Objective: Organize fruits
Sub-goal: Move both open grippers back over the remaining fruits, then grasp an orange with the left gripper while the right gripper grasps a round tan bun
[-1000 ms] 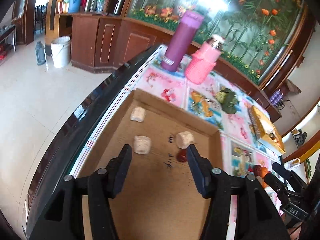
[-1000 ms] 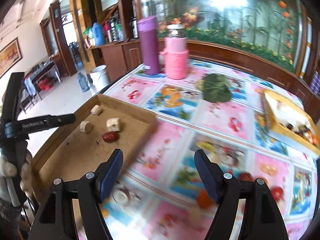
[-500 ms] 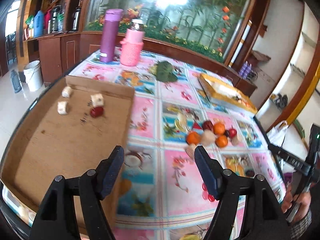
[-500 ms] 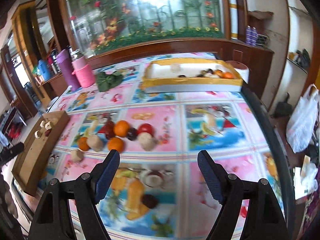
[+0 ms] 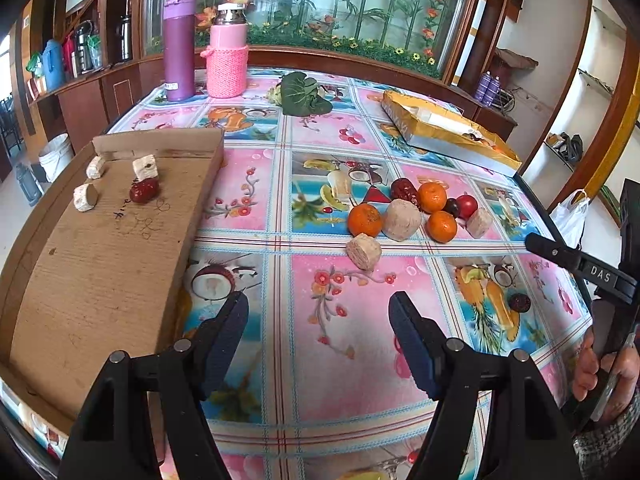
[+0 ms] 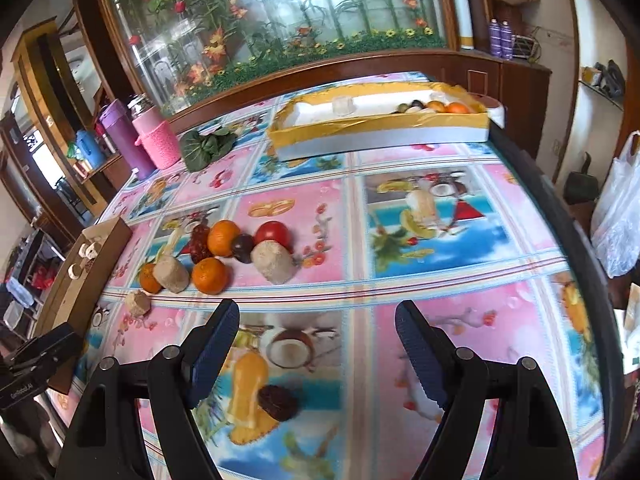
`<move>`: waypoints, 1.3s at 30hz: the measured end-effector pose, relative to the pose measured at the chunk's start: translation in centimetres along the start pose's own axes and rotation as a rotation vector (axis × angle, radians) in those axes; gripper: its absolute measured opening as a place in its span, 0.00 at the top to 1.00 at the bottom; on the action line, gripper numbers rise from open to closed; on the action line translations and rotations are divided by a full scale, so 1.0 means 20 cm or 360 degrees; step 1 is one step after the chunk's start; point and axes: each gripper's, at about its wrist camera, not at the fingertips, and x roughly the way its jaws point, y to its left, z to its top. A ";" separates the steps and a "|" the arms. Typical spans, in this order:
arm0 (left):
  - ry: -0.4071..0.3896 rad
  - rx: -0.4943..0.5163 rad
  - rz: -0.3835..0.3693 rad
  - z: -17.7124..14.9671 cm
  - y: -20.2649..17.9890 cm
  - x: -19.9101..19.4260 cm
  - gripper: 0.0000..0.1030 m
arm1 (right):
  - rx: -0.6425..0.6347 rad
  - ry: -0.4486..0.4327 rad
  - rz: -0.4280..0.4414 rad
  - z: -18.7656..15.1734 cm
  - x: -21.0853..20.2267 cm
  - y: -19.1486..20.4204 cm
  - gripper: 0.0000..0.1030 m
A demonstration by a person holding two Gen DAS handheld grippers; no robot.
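Note:
A pile of fruit lies mid-table: oranges [image 5: 364,219], a red tomato [image 5: 467,204], a red date [image 5: 402,189] and beige cut chunks [image 5: 401,219]; the right wrist view shows the same pile [image 6: 218,240]. A cardboard tray [image 5: 100,260] on the left holds white chunks [image 5: 145,167] and a red date [image 5: 143,191]. A yellow-lined box [image 6: 380,130] at the far right holds fruit. My left gripper [image 5: 318,328] is open and empty, above the cloth in front of the pile. My right gripper [image 6: 318,340] is open and empty, right of the pile.
A purple flask [image 5: 179,48] and a pink knit-covered bottle [image 5: 226,53] stand at the far edge, with a green leafy vegetable [image 5: 302,94] beside them. A dark date [image 6: 277,400] lies near my right gripper. The table's dark rim [image 6: 568,240] runs along the right.
My left gripper has swung from over the cardboard tray toward the fruit pile. My right gripper has swung right and pulled back. Both stay open.

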 end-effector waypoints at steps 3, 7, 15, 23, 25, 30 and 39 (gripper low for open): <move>0.0025 -0.0007 -0.0023 0.05 0.00 0.05 0.30 | -0.0057 0.0028 0.0052 0.01 0.07 0.09 0.19; 0.0013 0.0032 -0.0028 0.13 -0.02 0.12 0.30 | -0.0159 -0.0005 -0.0029 0.04 0.13 0.18 0.19; 0.0042 0.0142 -0.0142 0.26 -0.09 0.33 0.30 | -0.0061 0.0005 0.0002 0.14 0.28 0.11 0.24; 0.0060 0.0205 -0.0284 0.30 -0.13 0.45 0.61 | -0.0165 0.0047 -0.0012 0.11 0.35 0.16 0.45; 0.0046 0.0194 -0.0296 0.30 -0.12 0.46 0.62 | -0.0194 0.0052 -0.0032 0.10 0.37 0.17 0.45; 0.0067 0.0215 -0.0280 0.27 -0.13 0.50 0.62 | -0.0203 0.0078 -0.0036 0.11 0.39 0.18 0.45; 0.0057 0.0191 -0.0312 0.26 -0.12 0.50 0.73 | -0.0213 0.0073 -0.0059 0.10 0.39 0.18 0.64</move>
